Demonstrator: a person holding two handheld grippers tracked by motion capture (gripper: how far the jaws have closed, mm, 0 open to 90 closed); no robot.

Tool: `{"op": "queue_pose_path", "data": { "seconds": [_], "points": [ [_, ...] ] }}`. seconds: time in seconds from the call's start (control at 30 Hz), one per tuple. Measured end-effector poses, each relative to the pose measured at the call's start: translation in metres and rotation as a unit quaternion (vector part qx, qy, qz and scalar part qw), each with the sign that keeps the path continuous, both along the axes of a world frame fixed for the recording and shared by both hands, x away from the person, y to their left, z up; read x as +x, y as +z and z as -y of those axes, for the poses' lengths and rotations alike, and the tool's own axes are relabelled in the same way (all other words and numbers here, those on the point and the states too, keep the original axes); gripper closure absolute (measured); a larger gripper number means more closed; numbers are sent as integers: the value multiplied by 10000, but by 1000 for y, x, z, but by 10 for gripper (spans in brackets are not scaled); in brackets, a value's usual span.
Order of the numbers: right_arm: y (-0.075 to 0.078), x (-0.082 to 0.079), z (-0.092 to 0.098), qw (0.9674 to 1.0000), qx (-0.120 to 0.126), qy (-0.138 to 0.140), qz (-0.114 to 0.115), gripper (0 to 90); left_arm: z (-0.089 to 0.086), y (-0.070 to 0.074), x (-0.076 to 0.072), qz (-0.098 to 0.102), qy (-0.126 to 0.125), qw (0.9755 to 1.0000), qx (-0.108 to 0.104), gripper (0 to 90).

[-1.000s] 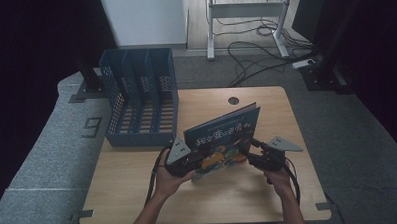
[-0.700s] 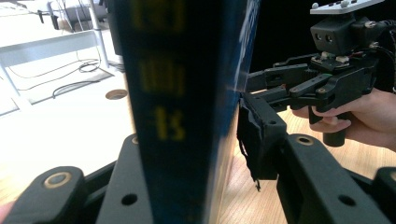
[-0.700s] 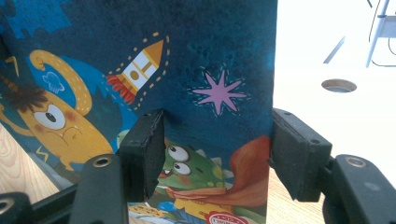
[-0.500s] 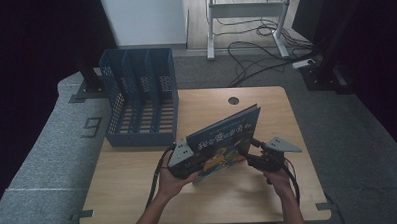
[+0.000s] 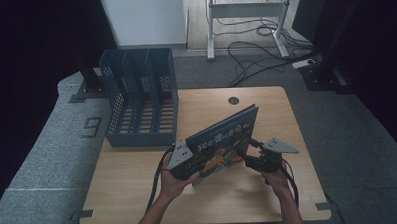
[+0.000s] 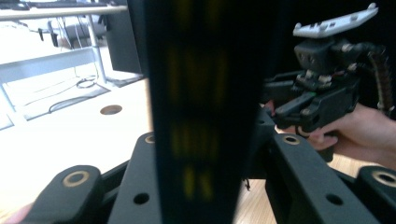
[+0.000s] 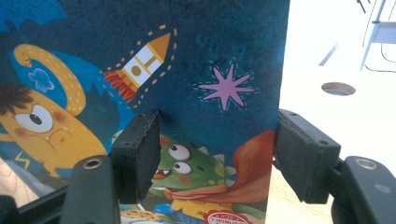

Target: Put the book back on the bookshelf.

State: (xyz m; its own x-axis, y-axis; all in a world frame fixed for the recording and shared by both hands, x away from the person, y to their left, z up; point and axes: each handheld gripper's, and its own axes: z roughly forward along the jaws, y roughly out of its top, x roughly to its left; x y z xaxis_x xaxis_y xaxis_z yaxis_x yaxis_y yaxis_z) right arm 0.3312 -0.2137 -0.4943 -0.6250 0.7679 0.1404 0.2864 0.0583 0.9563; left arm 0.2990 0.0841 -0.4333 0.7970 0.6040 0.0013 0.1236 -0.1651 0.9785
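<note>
A children's picture book [image 5: 222, 138] with a dark blue cover, a rocket and cartoon monsters [image 7: 187, 70] is held tilted above the wooden table [image 5: 139, 194]. My left gripper [image 5: 195, 161] is shut on the book's lower left edge. In the left gripper view the book [image 6: 201, 93] stands edge-on between the jaws of that gripper [image 6: 205, 154]. My right gripper [image 5: 247, 151] is at the book's right side. In the right gripper view it [image 7: 219, 158] stands open, facing the cover; one pad [image 7: 140, 149] is in front of the cover, the other just past the book's edge.
A blue slotted file rack [image 5: 138, 101] stands at the table's back left. A round cable hole [image 5: 233, 100] sits near the far edge. Cables and a desk frame [image 5: 248, 10] lie on the floor beyond. My right gripper and hand [image 6: 322, 98] show in the left gripper view.
The book's lower edge has risen a little, so it stands slightly steeper. Both hands stay almost where they were.
</note>
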Motion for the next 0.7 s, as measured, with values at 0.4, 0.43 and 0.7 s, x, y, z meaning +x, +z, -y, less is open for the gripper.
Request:
{"op": "queue_pose_path", "data": {
  "seconds": [0.4, 0.43, 0.7],
  "points": [
    [-1, 0, -5, 10000, -9, 38, 42, 327, -1, 2, -3, 68, -56, 9998, -164, 756],
    [-1, 1, -5, 10000, -21, 35, 40, 327, -1, 2, -3, 90, -55, 9998, -165, 762],
    [-8, 5, -7, 9993, -164, -7, -340, 337, 1, 3, -7, 169, -85, 9998, -108, 813]
  ]
}}
